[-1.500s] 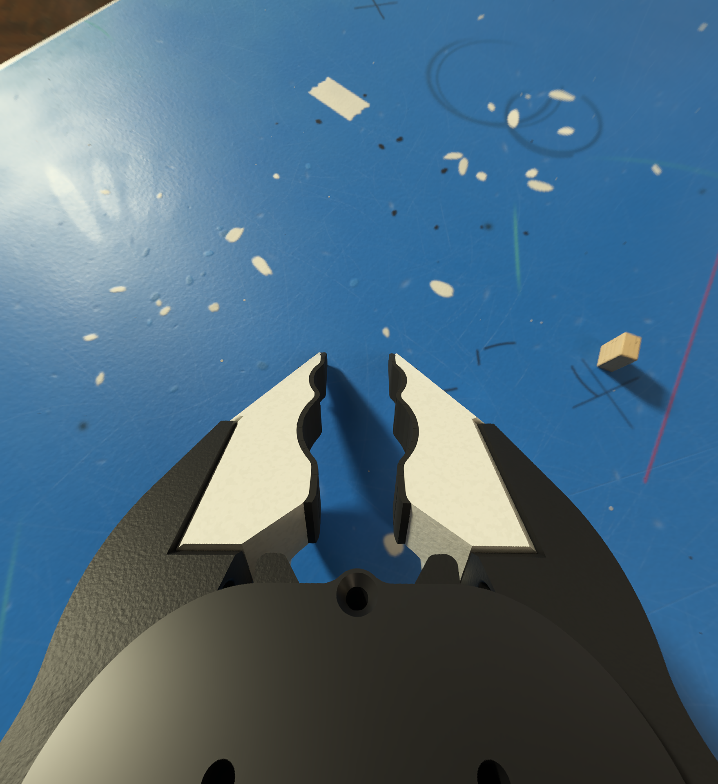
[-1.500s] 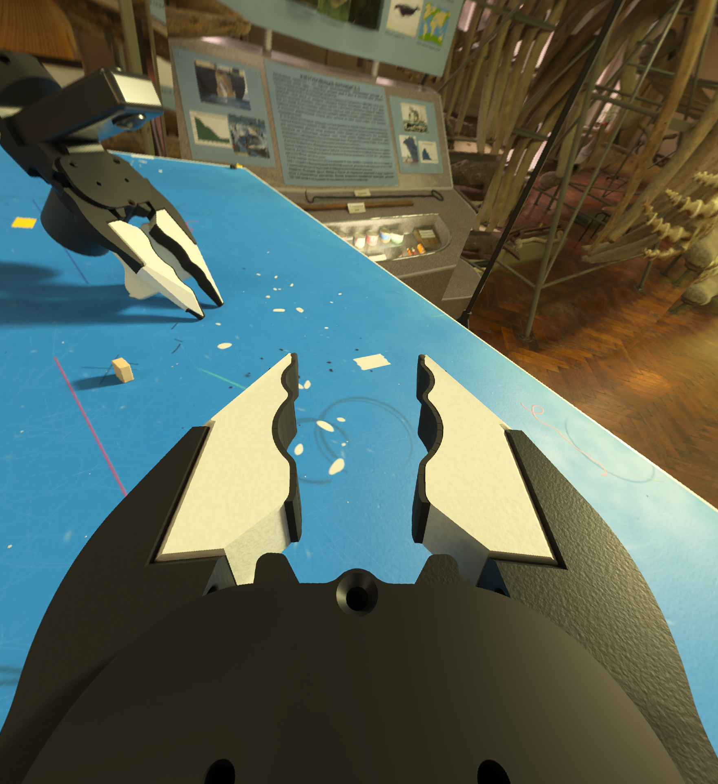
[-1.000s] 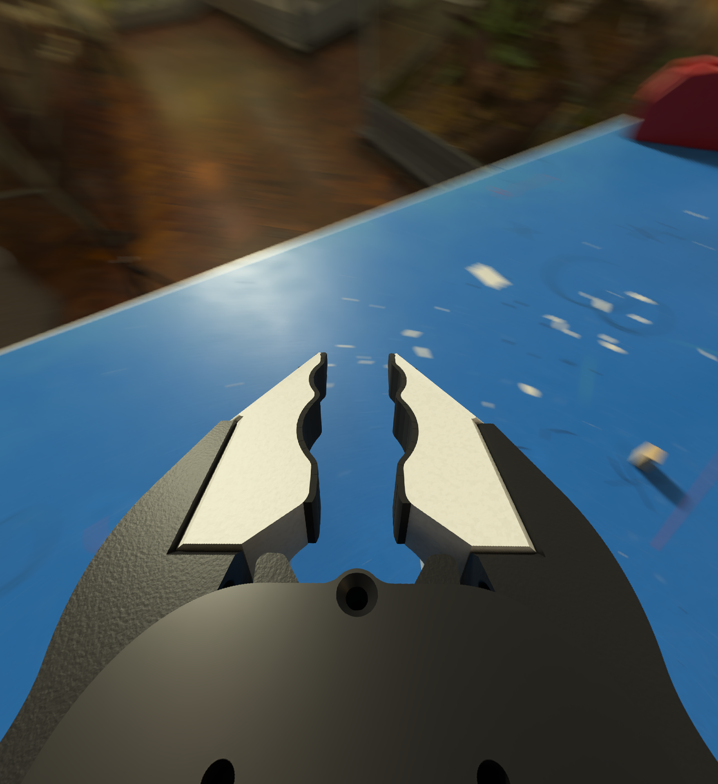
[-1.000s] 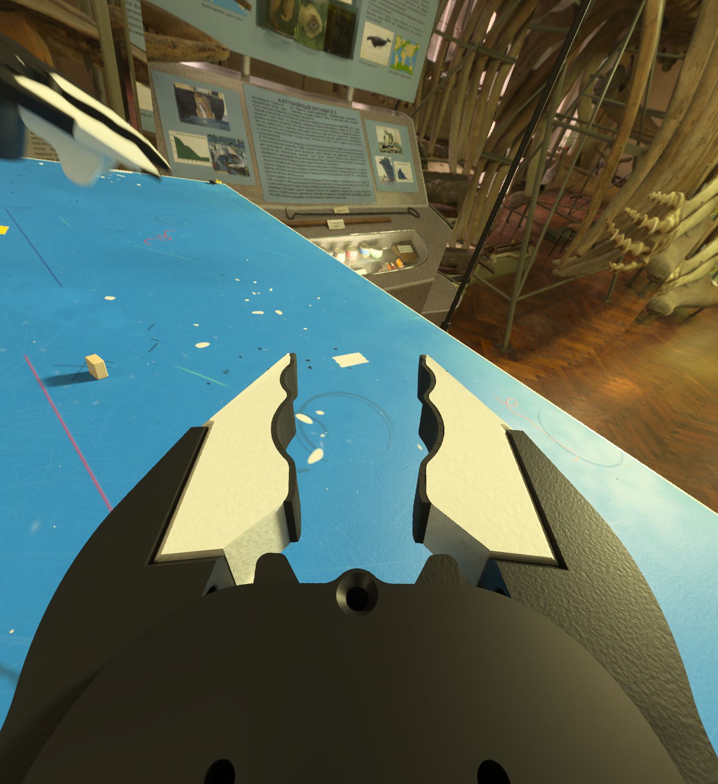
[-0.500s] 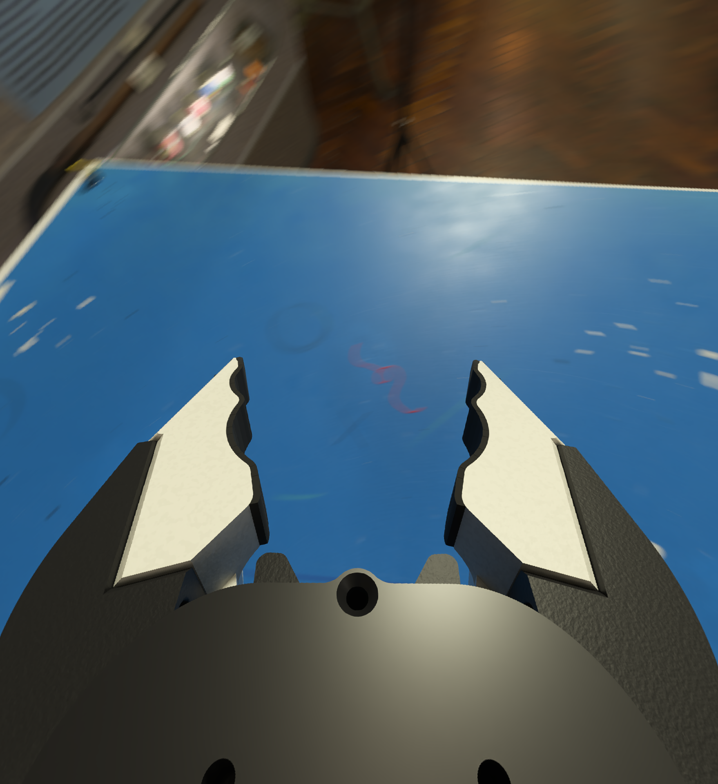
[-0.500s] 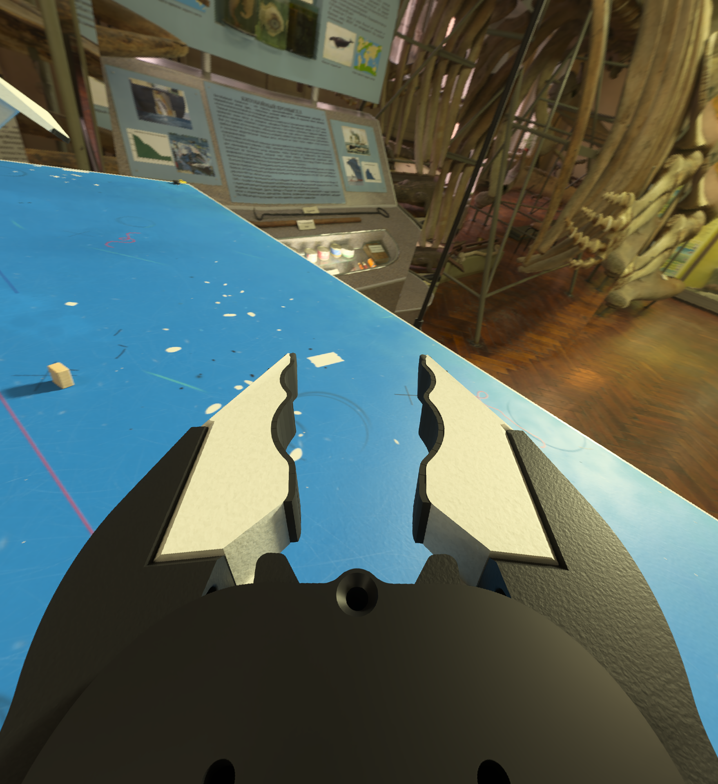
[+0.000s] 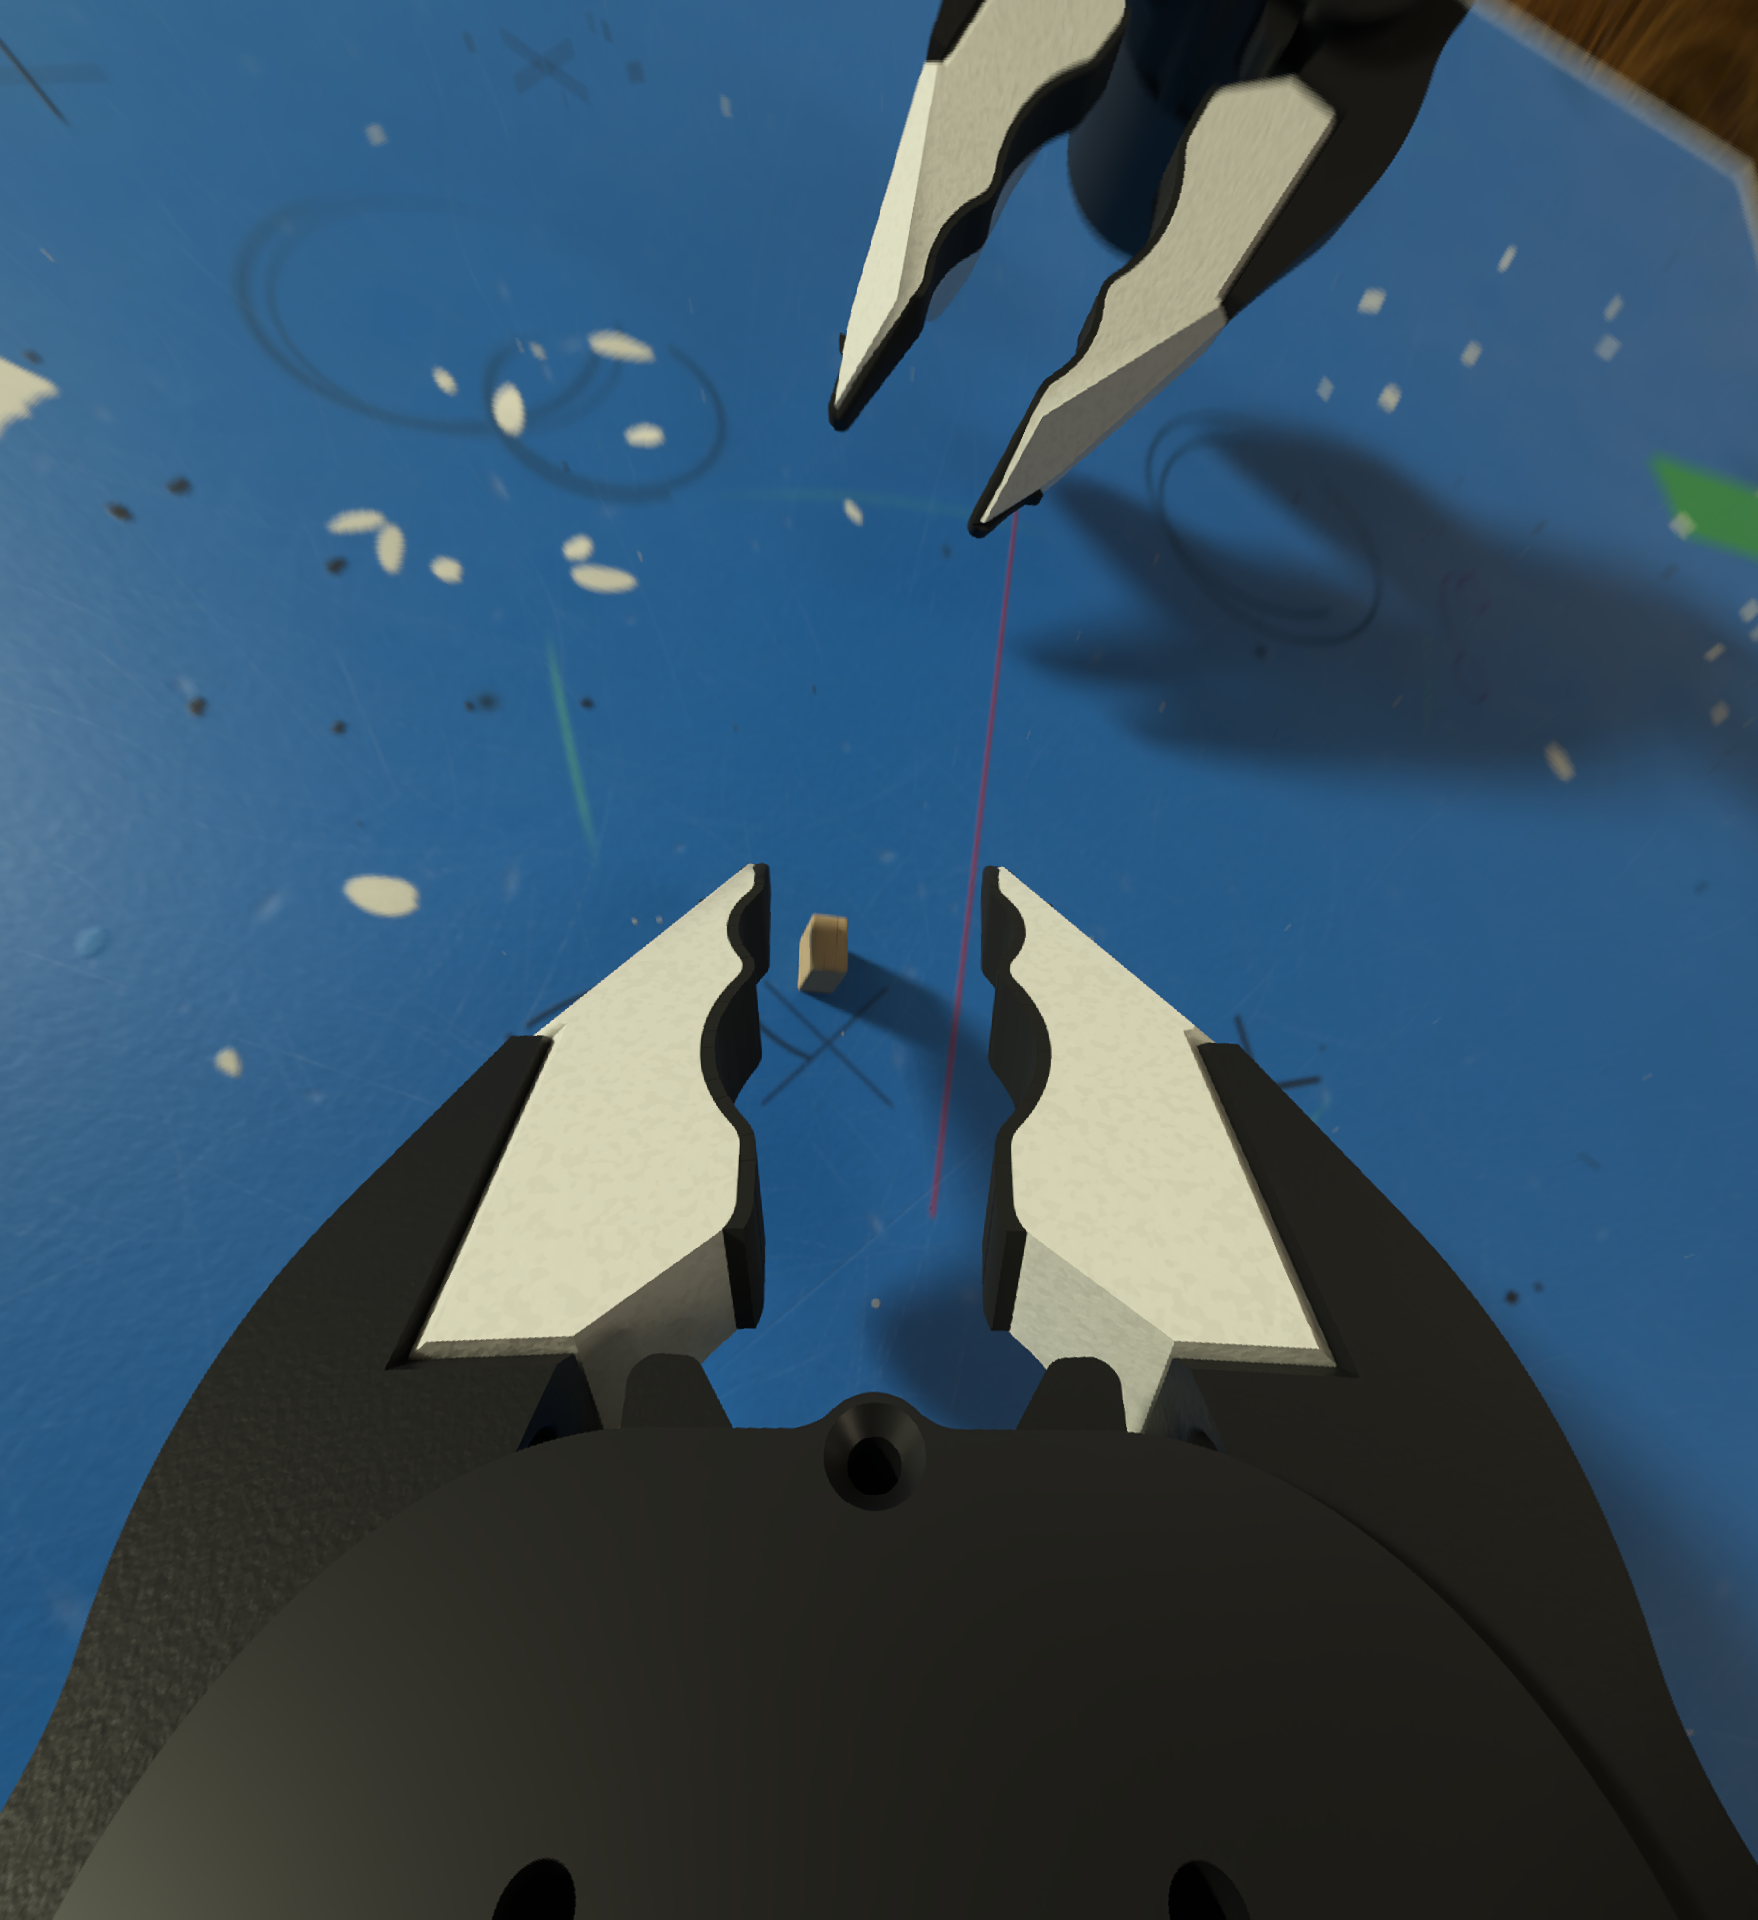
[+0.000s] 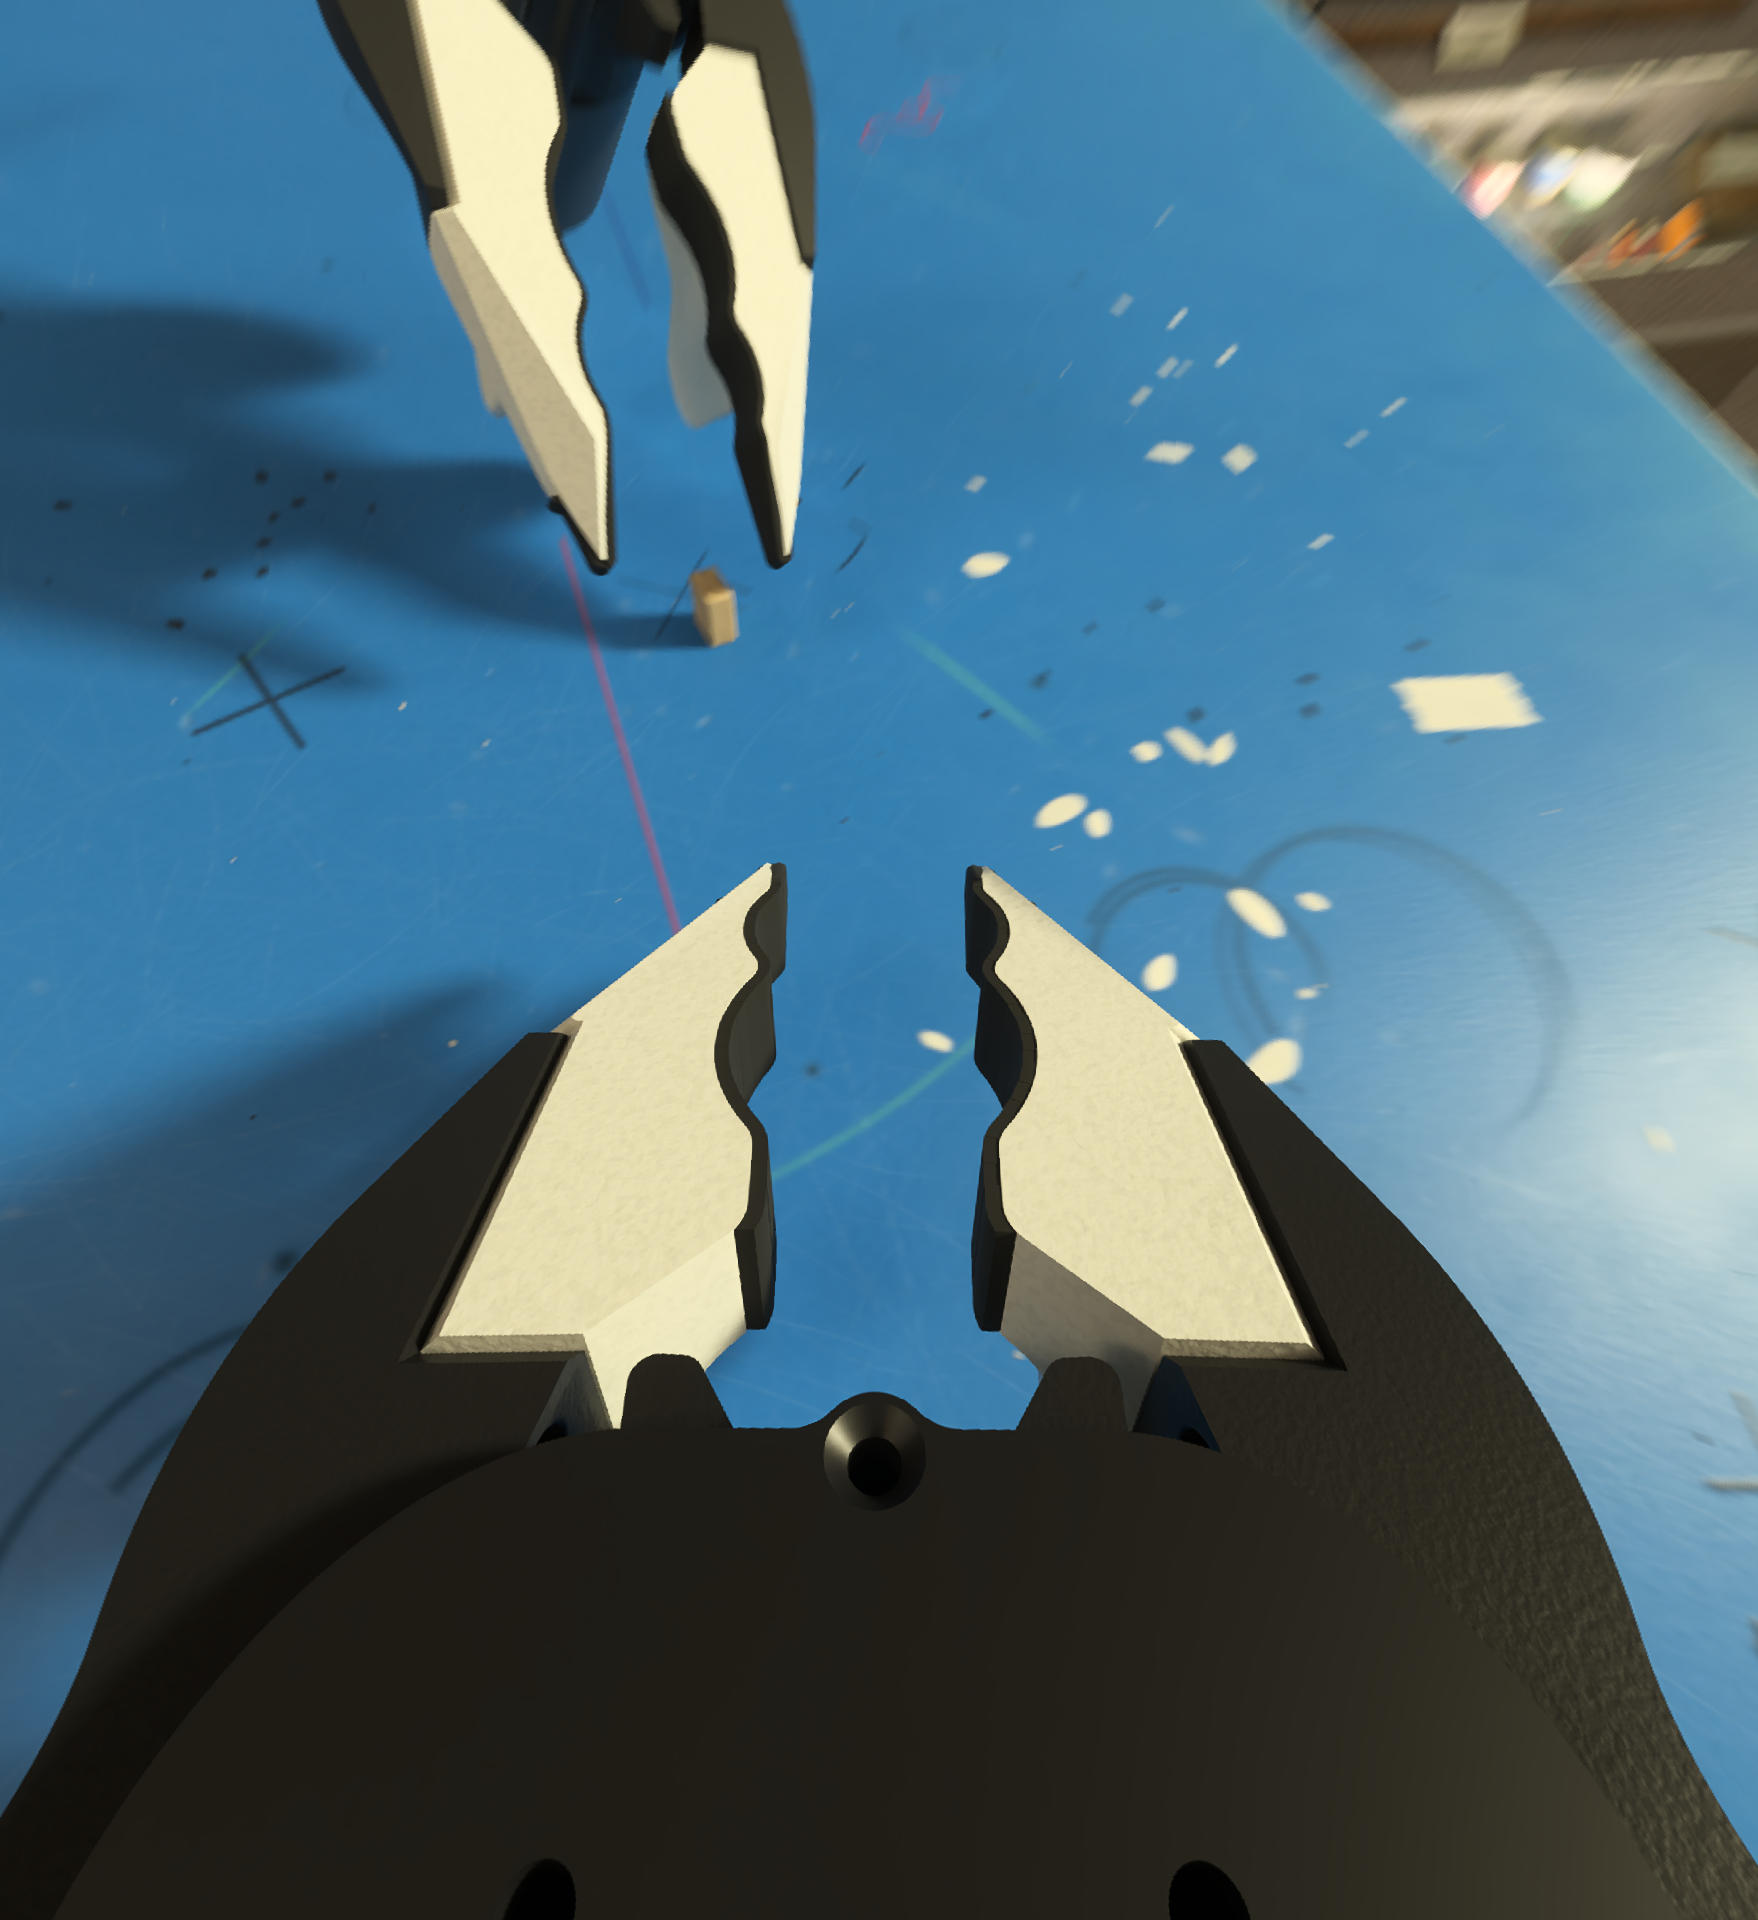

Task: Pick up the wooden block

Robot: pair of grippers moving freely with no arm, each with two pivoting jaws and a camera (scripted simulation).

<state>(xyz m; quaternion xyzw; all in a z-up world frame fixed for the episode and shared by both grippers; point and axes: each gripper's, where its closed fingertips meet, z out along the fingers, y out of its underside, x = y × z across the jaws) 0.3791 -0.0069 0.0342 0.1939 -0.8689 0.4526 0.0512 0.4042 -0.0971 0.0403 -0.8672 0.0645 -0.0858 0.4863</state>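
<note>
The small wooden block [image 7: 821, 953] lies on the blue table [image 7: 231, 1091] beside a drawn black cross. In the left wrist view it shows between my left gripper's [image 7: 875, 873] open fingertips, closer to the left finger. My left gripper is empty and points down over it. In the right wrist view the left gripper [image 8: 689, 563] hovers with its tips on either side of the block [image 8: 714, 608], slightly above it. My right gripper [image 8: 873, 871] is open and empty, well short of the block. It shows facing my left gripper in the left wrist view [image 7: 908, 470].
A thin red line [image 7: 979, 831] runs just right of the block. White flecks, drawn circles, a beige tape piece [image 8: 1467, 701] and a green patch [image 7: 1737, 514] mark the table. The table's edge [image 8: 1581, 270] runs at the upper right, with wooden floor beyond.
My left gripper has swung round from facing the table's far edge to pointing down over the block, with its jaws narrower. My right gripper has tilted down toward the table and narrowed slightly.
</note>
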